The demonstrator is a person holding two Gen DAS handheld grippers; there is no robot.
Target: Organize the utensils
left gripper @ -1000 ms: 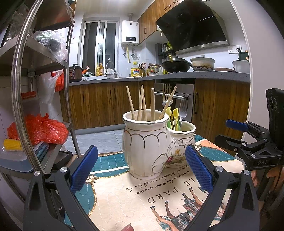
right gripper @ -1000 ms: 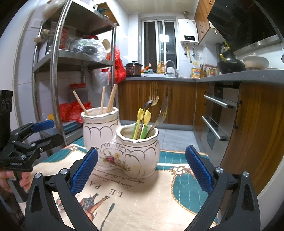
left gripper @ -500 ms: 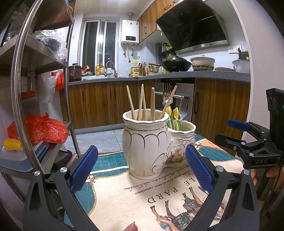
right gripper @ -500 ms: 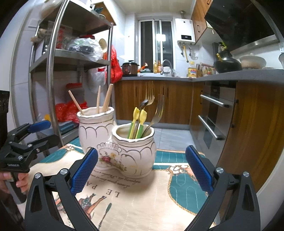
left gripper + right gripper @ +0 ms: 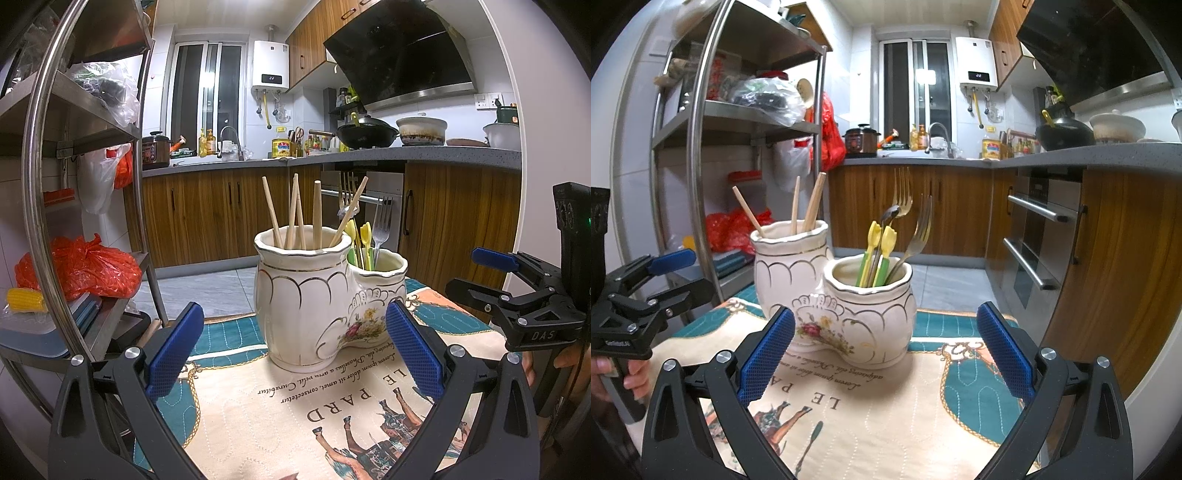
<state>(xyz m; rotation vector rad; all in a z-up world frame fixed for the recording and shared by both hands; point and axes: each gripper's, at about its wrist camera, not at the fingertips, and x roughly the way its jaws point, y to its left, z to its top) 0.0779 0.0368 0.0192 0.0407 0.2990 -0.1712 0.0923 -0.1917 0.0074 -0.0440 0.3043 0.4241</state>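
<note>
I judge the sorting close to finished, or paused between picks: both my grippers are empty and I can see no loose utensil on the tablecloth [image 5: 258,413]. My left gripper [image 5: 293,350] has its jaws spread wide, nothing between them; my right gripper [image 5: 884,350] is the same, pads far apart and bare.

The ceramic holder [image 5: 314,306] stands upright on the cloth, at 12 o'clock from my left gripper and just beyond its fingertips. From my right gripper it sits at about 11 o'clock, near but not touching. It is 1 glazed piece with 2 joined cups, cream with gold scallops and a flower spray low on the front.

The taller cup carries the wooden chopsticks [image 5: 295,214], leaning apart in a loose fan. The shorter cup [image 5: 868,310] carries the metal forks [image 5: 918,232], a spoon whose bowl shows beside them, and 2 yellow-and-green plastic picks [image 5: 881,251]. So wood is on 1 side, metal and plastic on the other.

If anything is left, my next move calls for finding a stray piece outside these views, or pinching a thin handle by its top end and lifting straight up. The stems stand crowded, so I would need a narrow, careful closing to take just 1.
</note>
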